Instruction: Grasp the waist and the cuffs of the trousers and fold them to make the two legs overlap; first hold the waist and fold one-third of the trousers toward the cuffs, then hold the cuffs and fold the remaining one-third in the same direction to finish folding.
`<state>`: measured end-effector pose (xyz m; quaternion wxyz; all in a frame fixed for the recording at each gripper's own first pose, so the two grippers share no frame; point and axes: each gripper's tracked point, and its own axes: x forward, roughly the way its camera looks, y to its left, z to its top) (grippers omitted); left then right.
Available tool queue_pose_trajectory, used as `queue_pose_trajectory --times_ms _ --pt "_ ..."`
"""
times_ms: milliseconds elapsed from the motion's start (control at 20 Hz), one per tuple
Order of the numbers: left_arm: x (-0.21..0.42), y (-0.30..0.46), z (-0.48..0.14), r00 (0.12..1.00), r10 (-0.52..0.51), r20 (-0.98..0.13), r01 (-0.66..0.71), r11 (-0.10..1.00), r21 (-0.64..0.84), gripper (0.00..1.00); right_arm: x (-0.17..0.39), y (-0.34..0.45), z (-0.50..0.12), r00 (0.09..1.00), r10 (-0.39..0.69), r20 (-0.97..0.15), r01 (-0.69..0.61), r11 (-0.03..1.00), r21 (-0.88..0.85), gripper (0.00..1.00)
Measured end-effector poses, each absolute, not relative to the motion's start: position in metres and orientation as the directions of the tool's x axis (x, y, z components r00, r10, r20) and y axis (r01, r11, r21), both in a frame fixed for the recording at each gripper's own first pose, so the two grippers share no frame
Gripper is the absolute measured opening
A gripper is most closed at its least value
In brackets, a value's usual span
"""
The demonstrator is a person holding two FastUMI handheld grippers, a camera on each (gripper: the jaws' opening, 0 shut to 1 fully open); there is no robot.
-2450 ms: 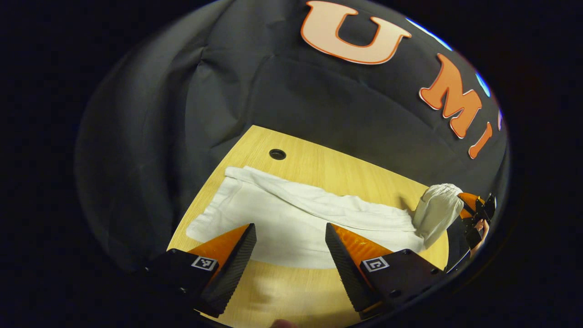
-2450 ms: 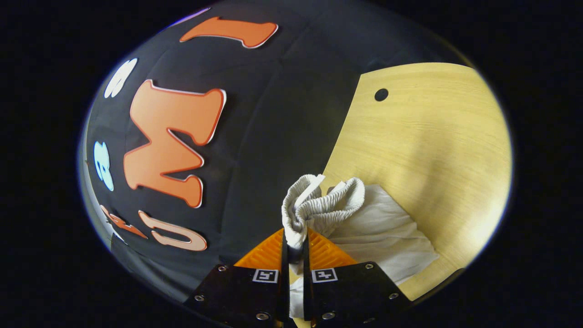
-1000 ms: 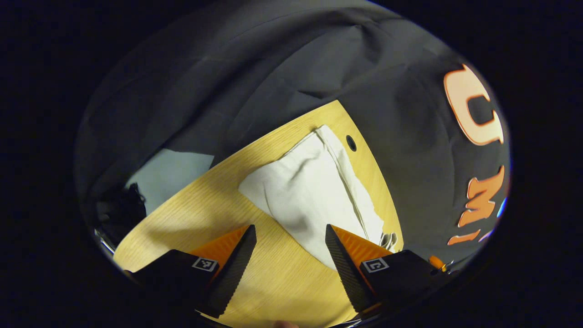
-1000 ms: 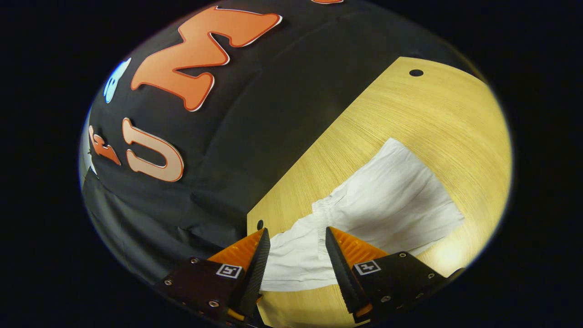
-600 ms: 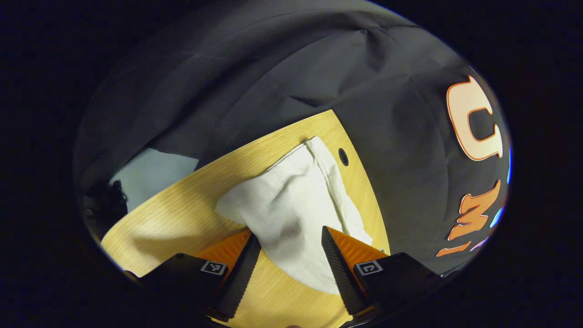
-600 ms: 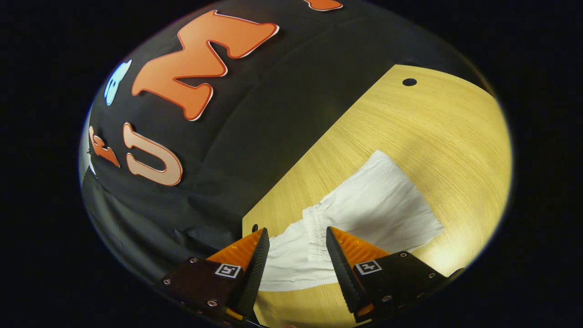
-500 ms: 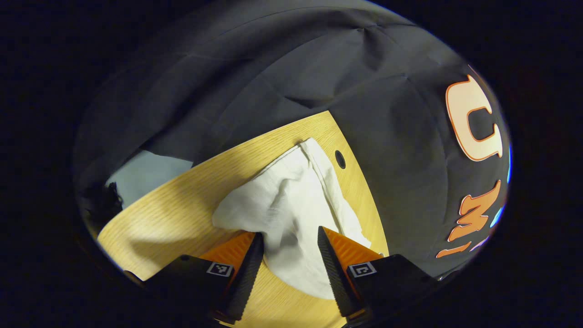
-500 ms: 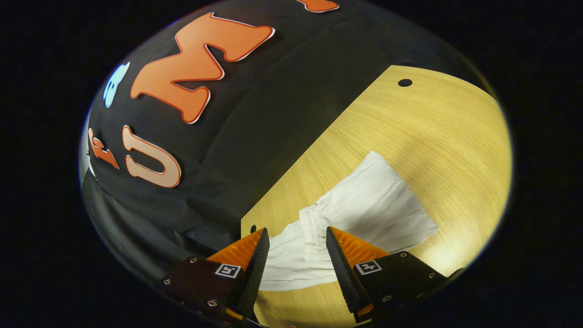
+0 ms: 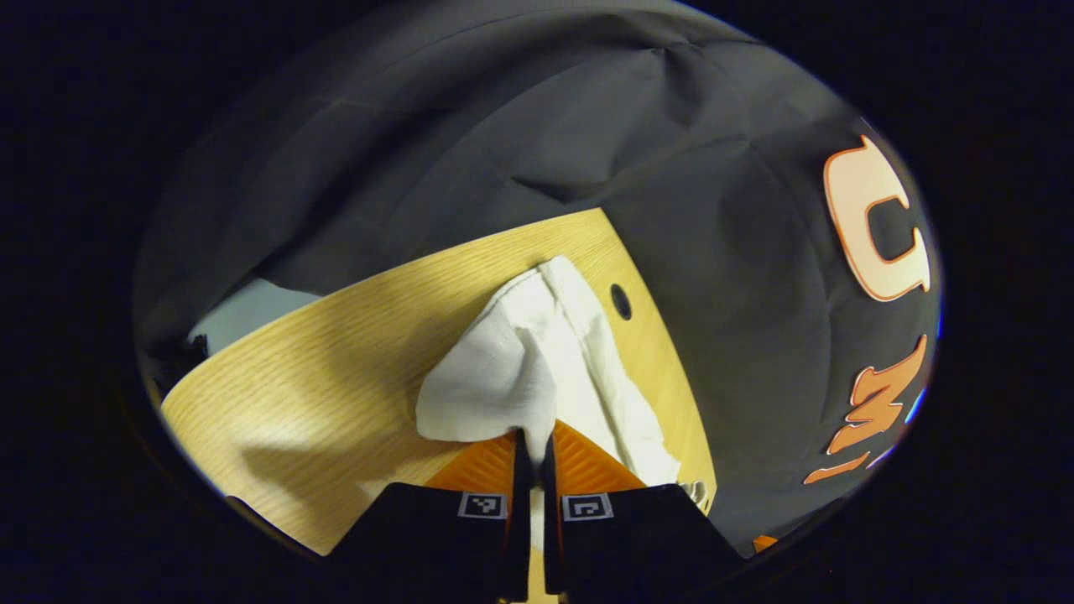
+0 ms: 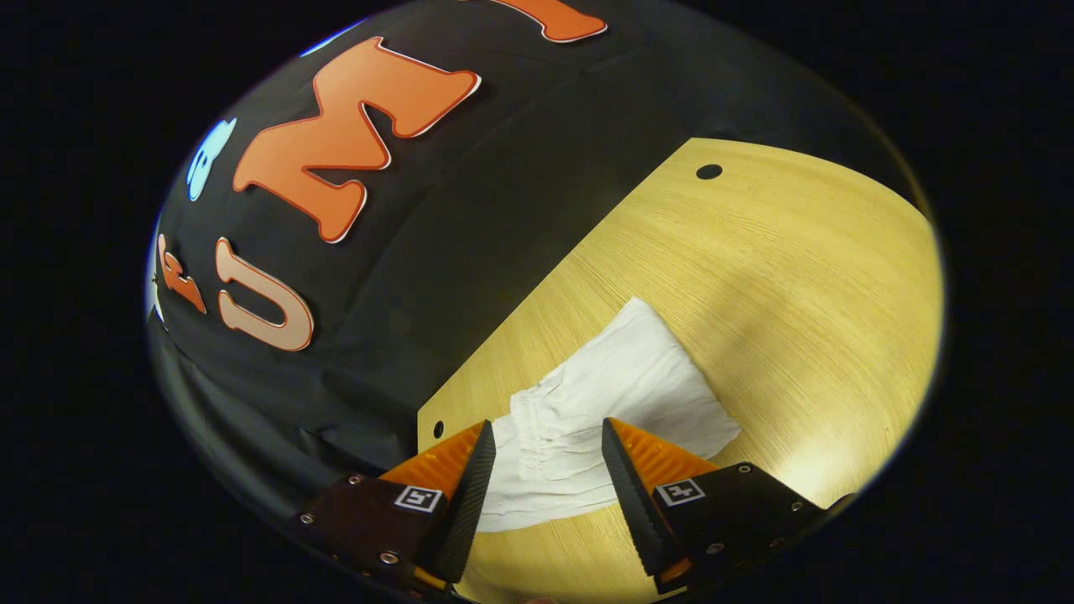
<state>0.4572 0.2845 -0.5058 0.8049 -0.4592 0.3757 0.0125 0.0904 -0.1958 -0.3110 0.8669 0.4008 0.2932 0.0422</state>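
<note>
Booth with a black cloth wall and a pale wooden table (image 10: 789, 252).

In the left gripper view, left gripper (image 9: 532, 449) pinched tight on a bunched edge of the white trousers (image 9: 537, 361), both fingers pressing the cloth. Hard to tell for sure, but probably the cuff end. Cloth pulled up into a little peak there, then sloping down flat toward the far table edge and a small round hole (image 9: 620, 301).

In the right gripper view, right gripper (image 10: 545, 474) wide apart, holding nothing, hovering over the gathered waistband (image 10: 530, 424), already folded over onto the legs.

Looks soft, light and floppy. Likely to sag and wrinkle. Best taken at the thick hem, grabbing all layers, then carried low and slow.
</note>
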Motion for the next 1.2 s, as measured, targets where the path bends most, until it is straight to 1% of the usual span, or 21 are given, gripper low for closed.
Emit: queue_pose_trajectory --times_ms 50,100,200,400,550,700,800,900,950,1200 --pt "0.457 0.282 -0.494 0.729 -0.321 -0.604 -0.348 0.587 -0.731 0.1 0.093 -0.199 -0.311 0.825 0.303 -0.477 0.166 0.678 0.717 0.81" --pt "0.46 0.28 -0.485 0.739 -0.318 -0.594 -0.33 0.598 -0.73 0.1 0.094 -0.201 -0.311 0.827 0.299 -0.476 0.165 0.68 0.715 0.88" --pt "0.462 0.27 -0.461 0.758 -0.326 -0.565 -0.281 0.618 -0.734 0.1 0.096 -0.205 -0.312 0.828 0.292 -0.478 0.161 0.694 0.702 0.96" --pt "0.464 0.253 -0.417 0.794 -0.338 -0.506 -0.204 0.635 -0.745 0.1 0.094 -0.218 -0.32 0.818 0.262 -0.511 0.15 0.761 0.631 0.98" --pt "0.46 0.246 -0.383 0.812 -0.343 -0.473 -0.169 0.637 -0.752 0.1 0.094 -0.224 -0.32 0.817 0.258 -0.516 0.129 0.79 0.6 0.98" --pt "0.466 0.219 -0.346 0.831 -0.353 -0.43 -0.116 0.647 -0.754 0.1 0.091 -0.235 -0.323 0.813 0.252 -0.525 0.108 0.821 0.56 0.98" --pt "0.47 0.204 -0.322 0.844 -0.36 -0.397 -0.085 0.643 -0.761 0.1 0.087 -0.242 -0.327 0.795 0.262 -0.547 0.101 0.832 0.545 0.98" --pt "0.472 0.188 -0.304 0.85 -0.369 -0.376 -0.059 0.643 -0.764 0.07 0.086 -0.252 -0.327 0.796 0.259 -0.548 0.093 0.842 0.532 0.98" --pt "0.473 0.18 -0.295 0.853 -0.371 -0.368 -0.045 0.65 -0.758 0.1 0.087 -0.257 -0.326 0.797 0.257 -0.546 0.088 0.845 0.527 0.98" --pt "0.475 0.135 -0.257 0.857 -0.394 -0.332 0.027 0.678 -0.735 0.1 0.082 -0.281 -0.324 0.803 0.257 -0.538 0.059 0.864 0.5 0.98"
